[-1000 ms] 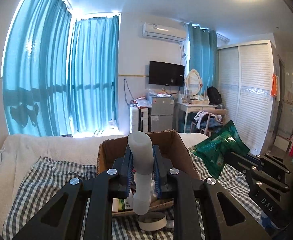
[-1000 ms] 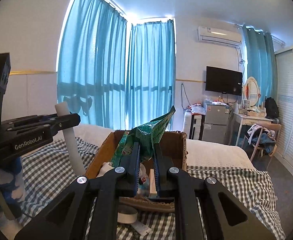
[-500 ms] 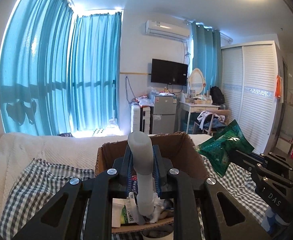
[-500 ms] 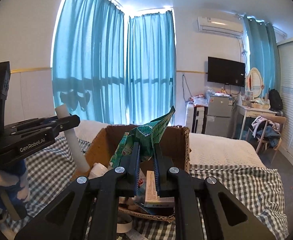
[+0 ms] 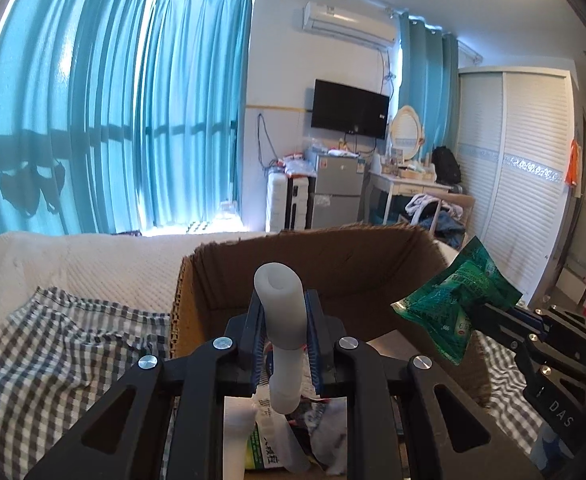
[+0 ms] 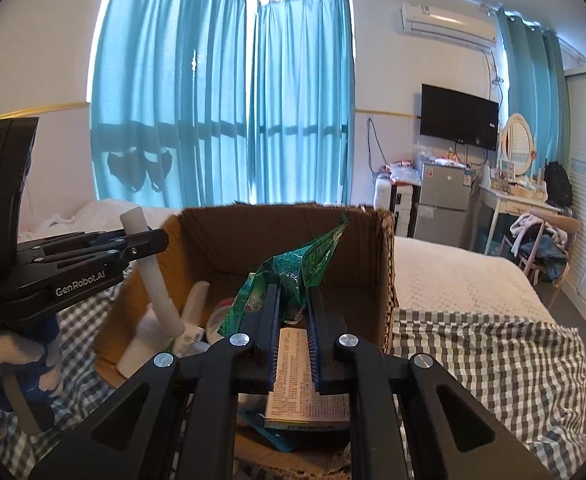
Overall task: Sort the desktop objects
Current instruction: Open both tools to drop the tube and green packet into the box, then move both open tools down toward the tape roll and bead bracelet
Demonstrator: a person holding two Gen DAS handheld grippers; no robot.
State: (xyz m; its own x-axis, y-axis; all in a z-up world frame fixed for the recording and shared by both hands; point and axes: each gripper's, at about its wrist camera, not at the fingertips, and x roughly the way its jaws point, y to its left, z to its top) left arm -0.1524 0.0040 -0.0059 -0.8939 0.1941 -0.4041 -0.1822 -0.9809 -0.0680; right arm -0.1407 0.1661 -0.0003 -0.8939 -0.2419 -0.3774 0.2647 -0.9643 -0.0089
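Left wrist view: the left gripper is clamping a white tube over the cardboard box. The right gripper is pinching a green packet above the same box, near its right wall.

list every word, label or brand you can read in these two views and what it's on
"GenRobot.AI": side of the left gripper, seen in the right wrist view.
"DAS": body of the right gripper, seen in the left wrist view.
Green packet: print too small to read.
Printed box in the cardboard box: dense text, unreadable.
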